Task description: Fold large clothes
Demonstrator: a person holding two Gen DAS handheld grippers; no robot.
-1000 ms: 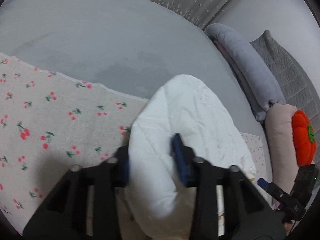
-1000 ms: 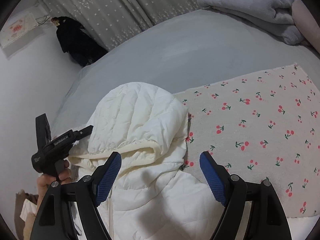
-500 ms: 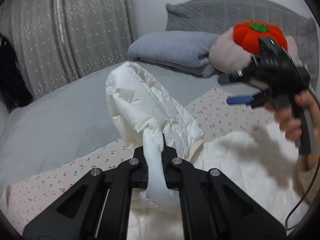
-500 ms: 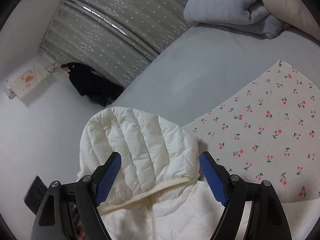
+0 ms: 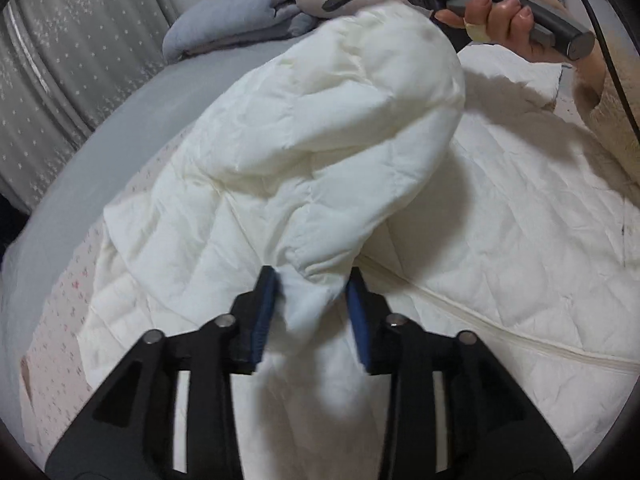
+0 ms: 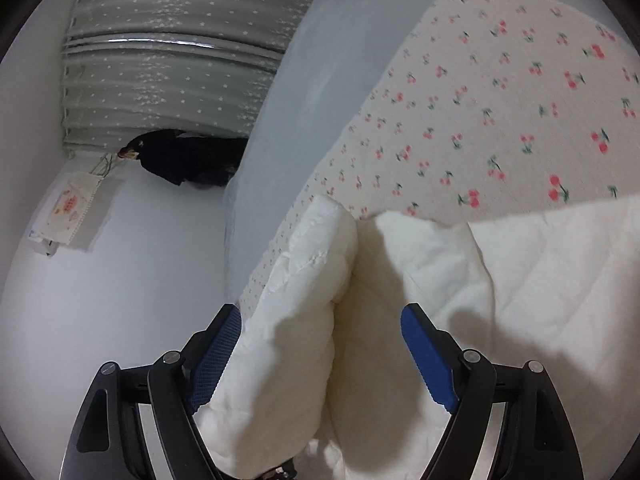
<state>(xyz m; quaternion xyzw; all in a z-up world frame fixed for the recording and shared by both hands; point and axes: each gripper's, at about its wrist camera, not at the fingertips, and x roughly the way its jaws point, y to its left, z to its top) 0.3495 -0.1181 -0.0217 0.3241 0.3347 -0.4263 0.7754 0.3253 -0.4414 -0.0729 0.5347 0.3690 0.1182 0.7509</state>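
Note:
A white quilted hooded jacket (image 5: 500, 220) lies spread on a cherry-print sheet (image 6: 500, 80). Its hood (image 5: 320, 120) is folded down over the jacket's body. My left gripper (image 5: 311, 284) hangs just above the hood's rim; its jaws are opening, with a soft fold of the rim loose between the blue pads. My right gripper (image 6: 320, 314) stands wide open over a bulging fold of the jacket (image 6: 308, 280), which lies between the fingers without being squeezed. In the left wrist view a person's hand (image 5: 504, 12) holds that right gripper's handle at the top right.
The sheet covers a grey bed (image 6: 320, 60). A folded grey blanket (image 5: 240, 12) and a pale cushion lie at the bed's head. A starred grey curtain (image 6: 160, 60) hangs behind, with a dark garment (image 6: 188, 156) at the wall below it.
My left gripper swung the hood over onto the jacket's body, rolled, and its jaws went from shut on the fabric to parted. My right gripper moved in low over the jacket's edge, still open.

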